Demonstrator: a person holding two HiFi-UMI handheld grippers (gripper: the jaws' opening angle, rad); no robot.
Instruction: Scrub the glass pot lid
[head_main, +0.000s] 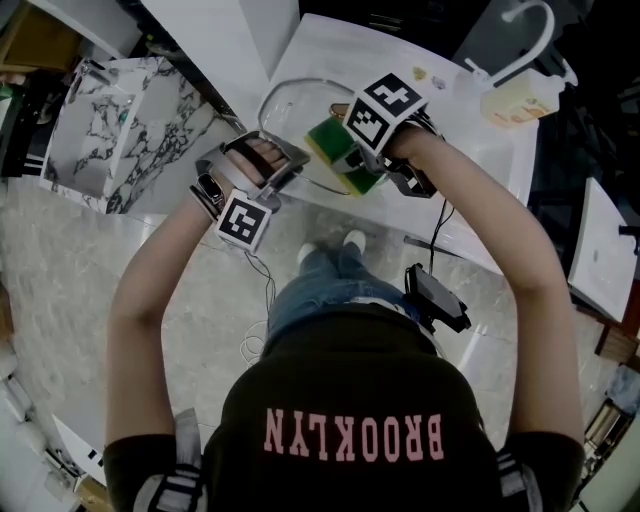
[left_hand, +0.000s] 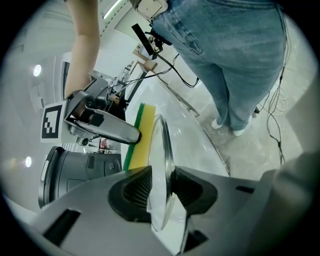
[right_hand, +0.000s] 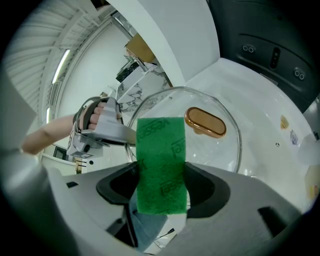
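Left fingers (left_hand: 134, 189): lid (right_hand: 220, 150) | right fingers (right_hand: 206, 189): sponge (right_hand: 161, 165) | white counter (head_main: 340, 50) | pale floor (head_main: 60, 300)

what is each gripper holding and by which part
Left gripper: the glass lid, clamped at its rim. Right gripper: the sponge, pinched across its side edges, green face toward the camera.

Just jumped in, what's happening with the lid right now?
A person is working with two handheld grippers over a white counter. The left gripper has its jaws clamped on the rim of the glass lid, holding it on edge. The right gripper grips a green-and-yellow sponge, set against the lid's knob side.
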